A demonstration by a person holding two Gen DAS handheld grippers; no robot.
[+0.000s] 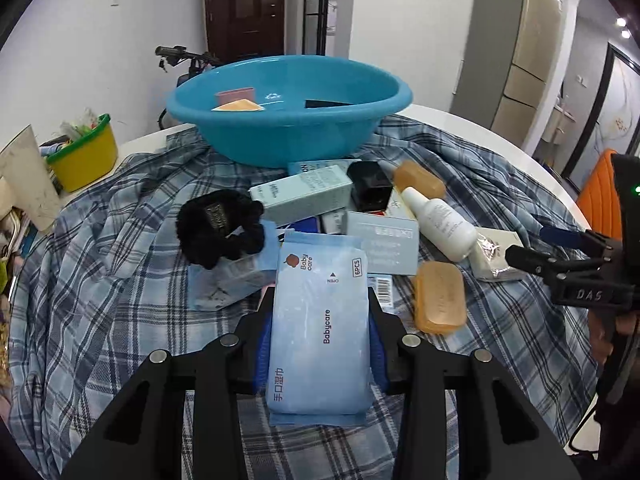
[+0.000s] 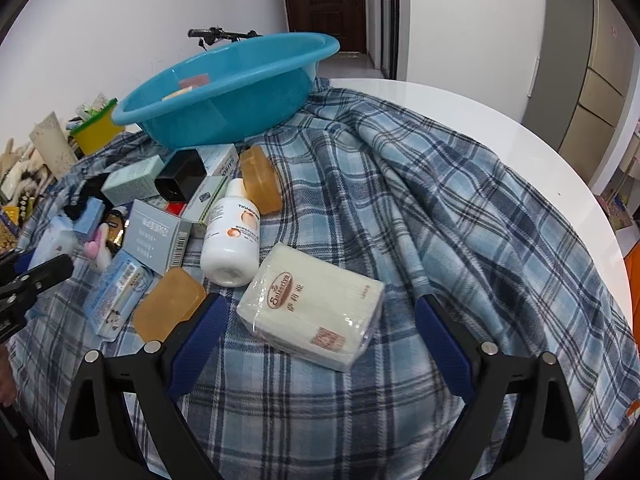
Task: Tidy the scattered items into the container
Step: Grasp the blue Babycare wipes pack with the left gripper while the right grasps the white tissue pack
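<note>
Left claw grips wipes pack.

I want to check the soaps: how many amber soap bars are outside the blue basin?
2. One amber soap bar lies by the right claw's left finger; the other sits beside the white bottle's neck. More may be hidden under boxes.

Wipes pack — "Babycare", "6PCS"; right gripper — "DAS".
</note>
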